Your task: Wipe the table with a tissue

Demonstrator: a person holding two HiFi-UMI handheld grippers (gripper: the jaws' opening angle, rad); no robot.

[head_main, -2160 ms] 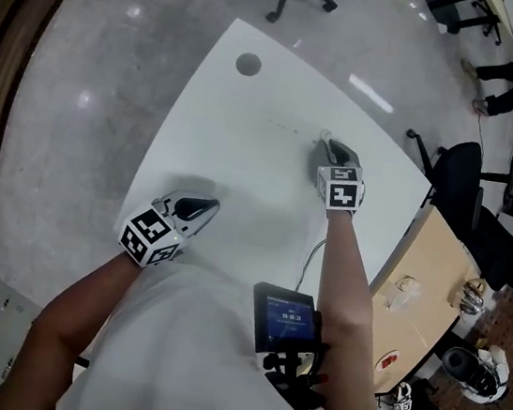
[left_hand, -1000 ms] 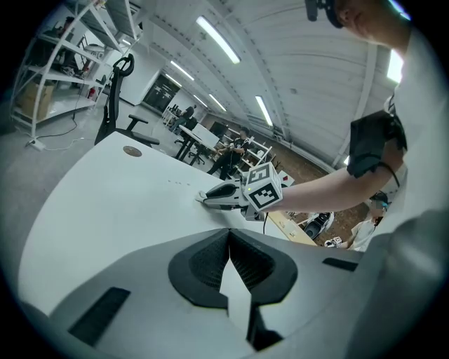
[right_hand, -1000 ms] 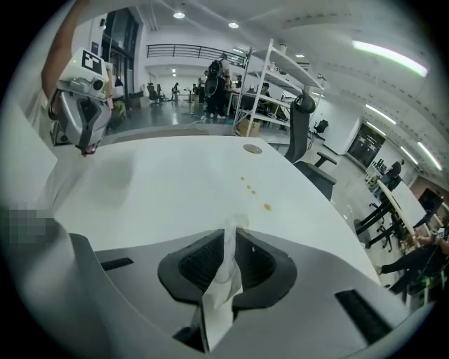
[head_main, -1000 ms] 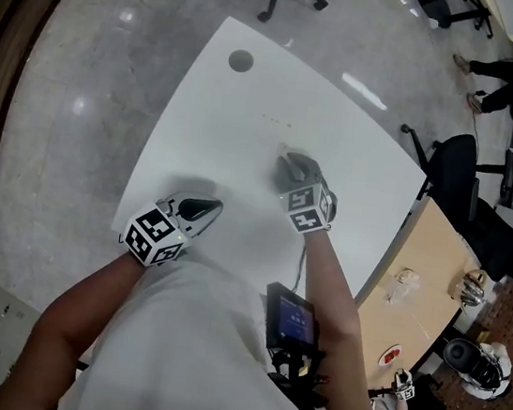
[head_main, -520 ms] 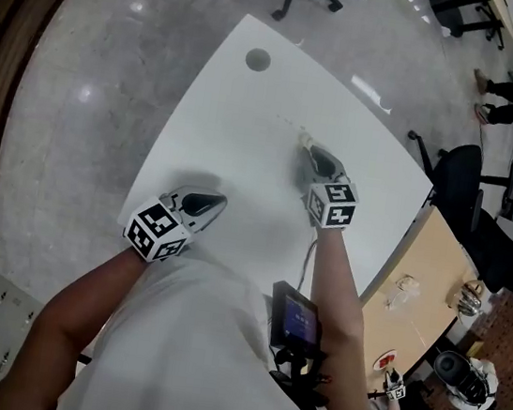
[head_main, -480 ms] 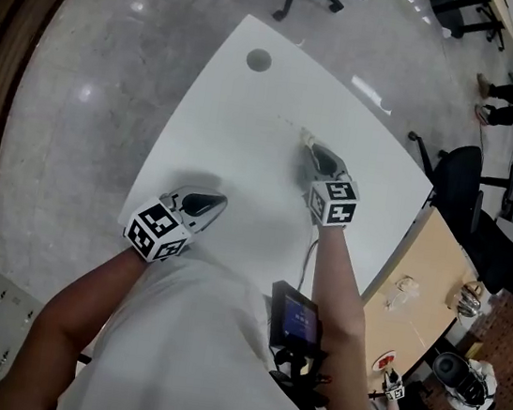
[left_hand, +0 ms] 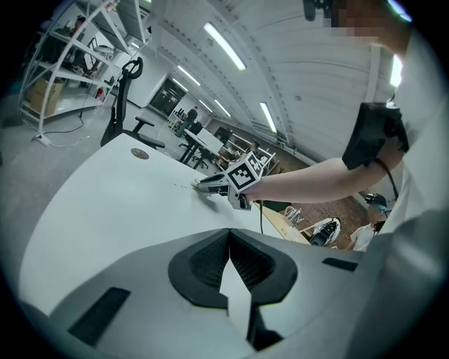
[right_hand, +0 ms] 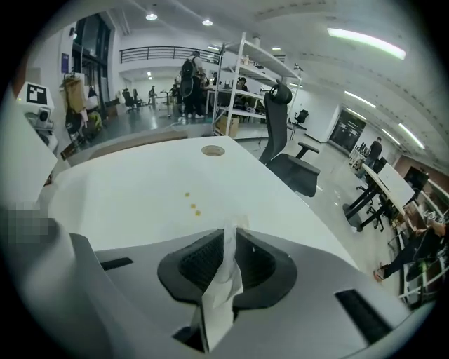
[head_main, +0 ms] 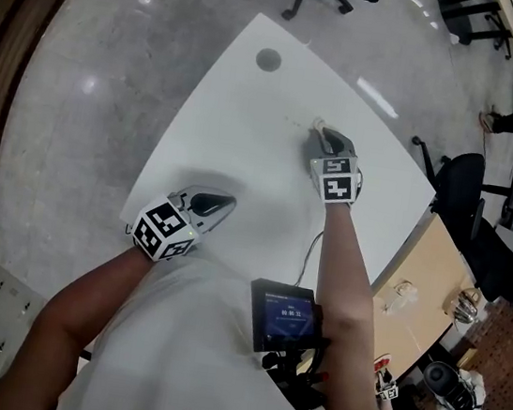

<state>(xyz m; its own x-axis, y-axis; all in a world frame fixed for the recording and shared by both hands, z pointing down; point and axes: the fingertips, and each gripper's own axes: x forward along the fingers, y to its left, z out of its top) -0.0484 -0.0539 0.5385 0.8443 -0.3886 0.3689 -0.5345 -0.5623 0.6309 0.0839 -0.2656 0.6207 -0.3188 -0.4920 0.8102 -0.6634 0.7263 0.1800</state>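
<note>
While the tissue (right_hand: 223, 280) is pinched in the right claw (head_main: 321, 133) just beside the yellow spots (right_hand: 191, 203) on the white desk (head_main: 220, 128), it is best pressed flat and drawn across them; the left claw (head_main: 226, 205), pressed together and empty, is held near left.

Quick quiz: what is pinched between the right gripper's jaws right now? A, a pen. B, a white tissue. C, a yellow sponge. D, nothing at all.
B: in the right gripper view, the right gripper has its jaws closed on a white tissue, with a few small yellow spots ahead of it on the table.
</note>
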